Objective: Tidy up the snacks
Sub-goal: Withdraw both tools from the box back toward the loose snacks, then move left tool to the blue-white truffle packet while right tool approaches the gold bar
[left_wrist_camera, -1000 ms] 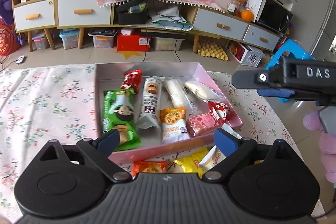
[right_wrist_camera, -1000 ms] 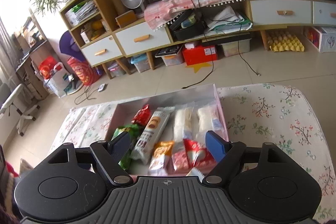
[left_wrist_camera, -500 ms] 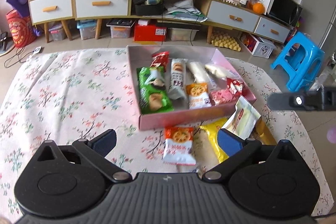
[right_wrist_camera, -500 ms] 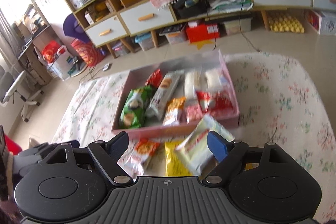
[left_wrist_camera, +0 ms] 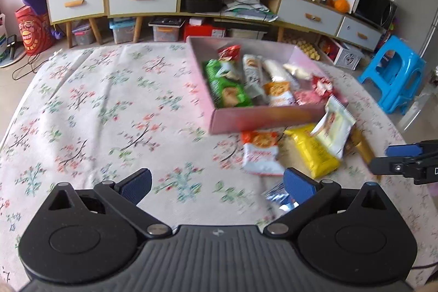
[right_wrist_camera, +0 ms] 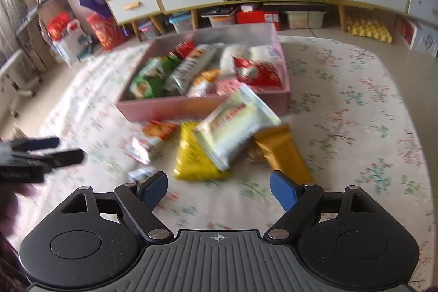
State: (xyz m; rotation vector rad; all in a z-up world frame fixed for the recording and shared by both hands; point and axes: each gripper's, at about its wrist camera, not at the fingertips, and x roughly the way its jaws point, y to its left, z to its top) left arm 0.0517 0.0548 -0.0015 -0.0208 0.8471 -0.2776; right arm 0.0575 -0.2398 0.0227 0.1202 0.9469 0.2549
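Both views have pulled back from the box point(left_wrist_camera: 262, 119) on the table point(left_wrist_camera: 109, 106), now showing loose packets point(right_wrist_camera: 235, 125) just in front of it, left gripper point(left_wrist_camera: 216, 185) opened wide, right gripper point(right_wrist_camera: 219, 189) wide, both empty: picking starts next.

Bench cloth point(left_wrist_camera: 104, 106) — matt woven fabric, floral print, lightly creased. Pink box point(left_wrist_camera: 262, 121) — matt card walls; snack packets, e.g. yellow packet point(right_wrist_camera: 191, 155), glossy plastic film. Tongs point(right_wrist_camera: 217, 189) — matt black plastic, ribbed blue pads.

Box point(left_wrist_camera: 262, 116) w/ snacks on table point(left_wrist_camera: 95, 114), loose packets point(left_wrist_camera: 312, 152) just in front
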